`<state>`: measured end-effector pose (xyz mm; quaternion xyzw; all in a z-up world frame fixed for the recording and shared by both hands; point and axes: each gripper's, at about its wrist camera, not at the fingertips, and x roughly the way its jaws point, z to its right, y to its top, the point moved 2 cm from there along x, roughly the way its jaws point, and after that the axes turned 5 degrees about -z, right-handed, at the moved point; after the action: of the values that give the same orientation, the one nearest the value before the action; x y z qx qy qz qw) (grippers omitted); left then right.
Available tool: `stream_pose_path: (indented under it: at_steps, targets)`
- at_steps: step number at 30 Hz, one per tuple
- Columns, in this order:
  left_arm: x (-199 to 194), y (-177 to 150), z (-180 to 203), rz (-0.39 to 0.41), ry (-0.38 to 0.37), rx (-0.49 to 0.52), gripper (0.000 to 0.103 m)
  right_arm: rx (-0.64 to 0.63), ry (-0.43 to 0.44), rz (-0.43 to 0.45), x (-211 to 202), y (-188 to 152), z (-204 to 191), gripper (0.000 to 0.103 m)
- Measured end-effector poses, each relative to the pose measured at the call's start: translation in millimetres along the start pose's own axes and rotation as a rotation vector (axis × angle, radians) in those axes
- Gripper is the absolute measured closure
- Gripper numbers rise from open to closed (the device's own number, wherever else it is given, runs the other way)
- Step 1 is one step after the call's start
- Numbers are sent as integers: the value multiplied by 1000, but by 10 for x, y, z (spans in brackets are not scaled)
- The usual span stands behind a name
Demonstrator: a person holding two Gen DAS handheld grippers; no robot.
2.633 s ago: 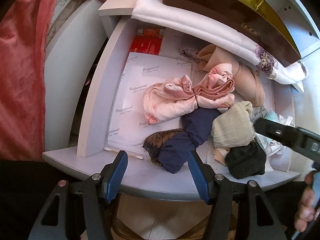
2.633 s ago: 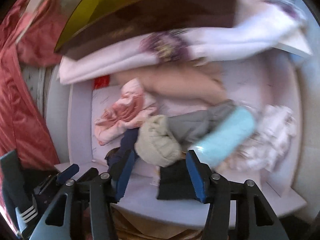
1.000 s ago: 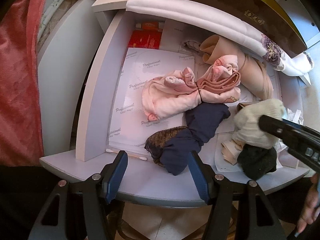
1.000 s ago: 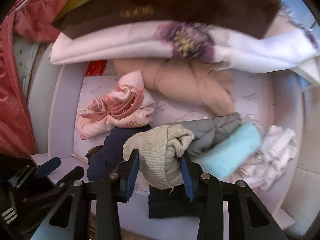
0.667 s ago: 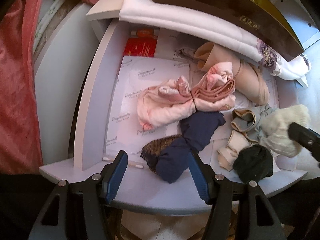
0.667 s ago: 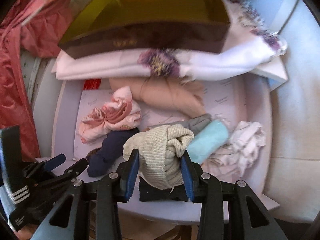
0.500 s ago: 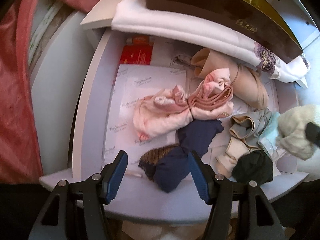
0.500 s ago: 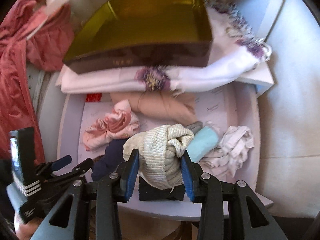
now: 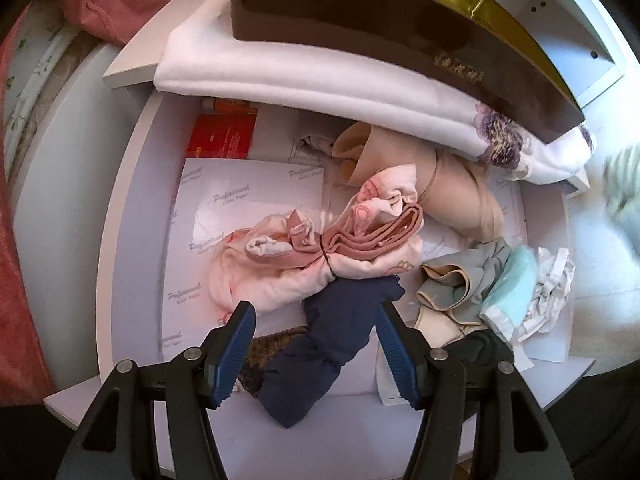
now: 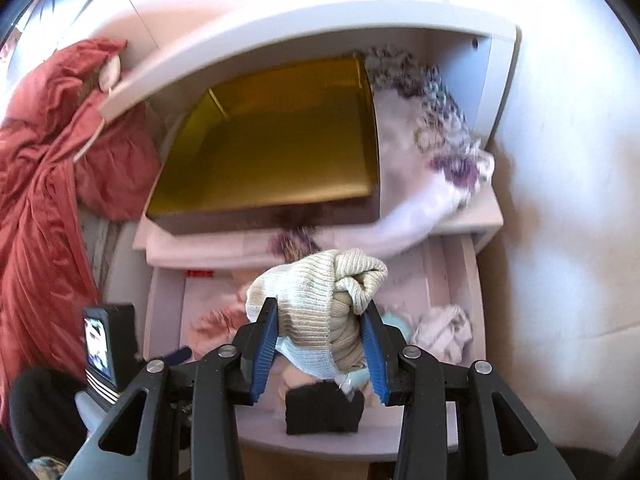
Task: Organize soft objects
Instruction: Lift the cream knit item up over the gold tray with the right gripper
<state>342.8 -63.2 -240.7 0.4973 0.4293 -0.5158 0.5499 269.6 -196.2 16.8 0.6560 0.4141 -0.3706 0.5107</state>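
Step in hand: one soft item is out of the open drawer (image 9: 132,184); the rest still lie in it, so the sorting looks early.
Right gripper (image 10: 320,344): clamped on a rolled cream knit bundle (image 10: 316,304), held up above the drawer in front of the shelf; in the left view the bundle is only a blur at the right edge.
Left gripper (image 9: 314,354): wide, nothing between its blue pads, hanging over the navy sock bundle (image 9: 328,344) near the drawer's front edge; contact cannot be told.
Done: one bundle lifted clear; where it is meant to go is not shown.
Left: every other piece in the drawer, by my judgement.
Pink tied bundle (image 9: 316,248): one, mid-drawer, just behind the navy one and touching it.
Beige hosiery roll (image 9: 432,184): one, at the back under the shelf edge.
Grey-and-cream garment (image 9: 456,284): one, crumpled, right of centre.
Mint roll (image 9: 508,292): one, beside the grey piece.
White crumpled cloth (image 9: 548,300): one, far right.
Black bundle (image 10: 324,408): one, front edge.
Brown lace piece (image 9: 260,348): one, partly under the navy bundle.
Shelf above: one gold-lidded box (image 10: 272,144) on a white flowered cloth (image 9: 320,84).
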Motion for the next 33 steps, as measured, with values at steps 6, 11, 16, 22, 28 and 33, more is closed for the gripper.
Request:
stream_pose_path:
  at_steps: [6, 11, 16, 22, 28, 33]
  targets:
    - [28, -45, 23, -4, 7, -9, 40, 10, -3, 53, -108, 274, 20, 62]
    - [40, -78, -36, -16, 11, -35, 40, 8, 15, 89, -110, 603, -79, 62]
    - [48, -106, -45, -23, 18, -29, 40, -12, -11, 78, 201, 1017, -234, 62]
    - [125, -157, -44, -46, 23, -24, 40, -19, -59, 31, 662, 1324, -269, 60]
    - [204, -205, -25, -63, 23, -19, 40, -48, -117, 19, 915, 1486, -271, 56]
    - [267, -219, -50, -62, 27, -29, 40, -62, -145, 39, 891, 1566, -224, 46]
